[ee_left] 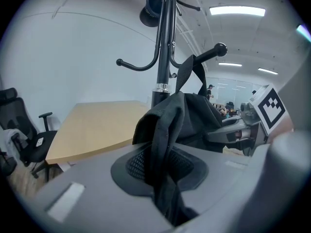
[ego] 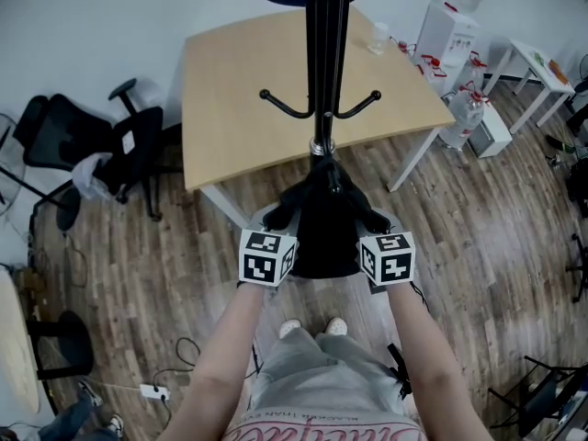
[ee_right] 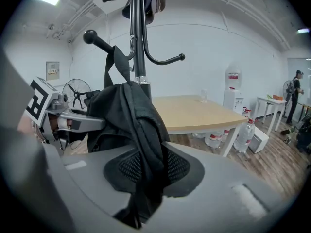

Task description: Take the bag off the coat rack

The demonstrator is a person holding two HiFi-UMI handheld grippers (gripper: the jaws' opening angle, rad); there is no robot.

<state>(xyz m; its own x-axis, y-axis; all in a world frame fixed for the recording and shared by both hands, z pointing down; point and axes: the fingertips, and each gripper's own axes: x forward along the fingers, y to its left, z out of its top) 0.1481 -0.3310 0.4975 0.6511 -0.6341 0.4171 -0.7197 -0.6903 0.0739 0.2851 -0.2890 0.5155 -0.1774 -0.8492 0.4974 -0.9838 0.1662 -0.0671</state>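
left claw (ee_left: 163, 178): clamped on bag (ego: 323, 232) fabric | right claw (ee_right: 146, 178): clamped on bag fabric | bag strap: over coat rack (ego: 326, 62) hook

Head view: overhead, facing steeply down, well above both tools.
Left gripper (ee_left: 164, 181) view: close behind its jaws, facing forward and upward; right gripper (ee_right: 145, 178) at its right.
Right gripper view: same, mirrored.
Shared by all: bag (ego: 326, 223) at the jaws, coat rack (ego: 327, 53) ahead, table (ego: 239, 90) beyond.

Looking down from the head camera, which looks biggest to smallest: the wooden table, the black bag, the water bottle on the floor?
wooden table: clearly largest
black bag: second, though it hangs nearer the camera, which flatters it
water bottle: smallest
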